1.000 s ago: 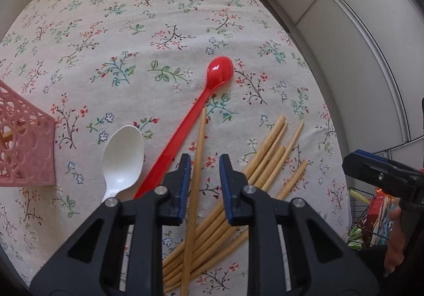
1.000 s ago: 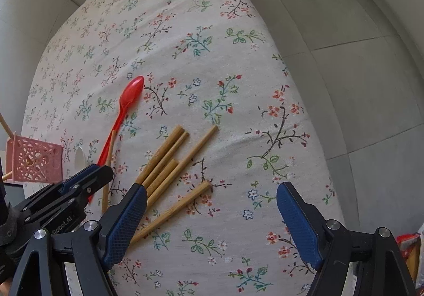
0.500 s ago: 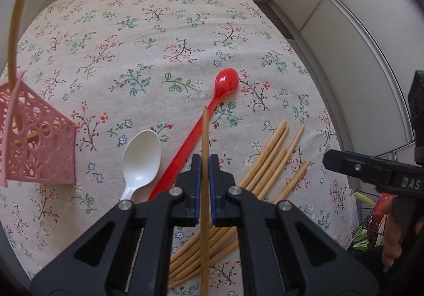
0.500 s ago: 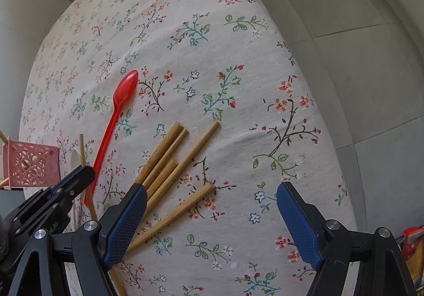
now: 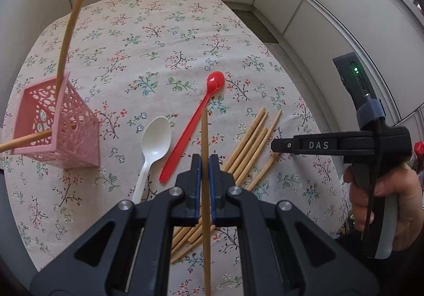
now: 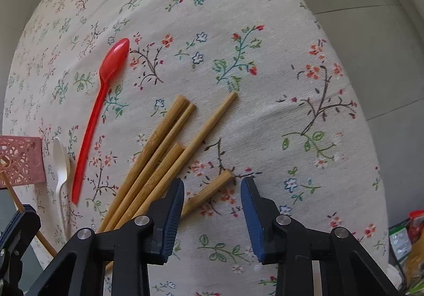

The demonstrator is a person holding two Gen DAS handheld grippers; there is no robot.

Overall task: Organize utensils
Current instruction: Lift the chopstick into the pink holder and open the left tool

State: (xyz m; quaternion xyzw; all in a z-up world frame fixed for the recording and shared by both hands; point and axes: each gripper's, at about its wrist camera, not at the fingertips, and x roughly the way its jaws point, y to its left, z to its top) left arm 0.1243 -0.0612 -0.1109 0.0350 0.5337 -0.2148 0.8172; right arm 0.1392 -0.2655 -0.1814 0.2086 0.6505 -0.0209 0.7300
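The left gripper is clamped tight on a single chopstick, held up off the floral tablecloth with its tip pointing away toward the far side. The right gripper has its jaws apart with nothing between them, low over the loose chopsticks near the right edge of the table — the shortest stick's end lies right in front of the gap.

Room-wise: the far half of the cloth is bare, and the cloth drops off just right of the stick pile. The pink basket sits at the left edge, well apart from the pile.

The left view gives you the basket's open top with two chopsticks already leaning in it, plus the right gripper from the side, in a hand. The right view only catches a corner of the basket, but shows the pile clearly — five sticks fanned out. The red spoon and white spoon lie side by side between basket and pile.

Compared to a second ago, the left gripper has closed on that stick and lifted it, and the right gripper's jaws have narrowed and dropped closer to the pile.
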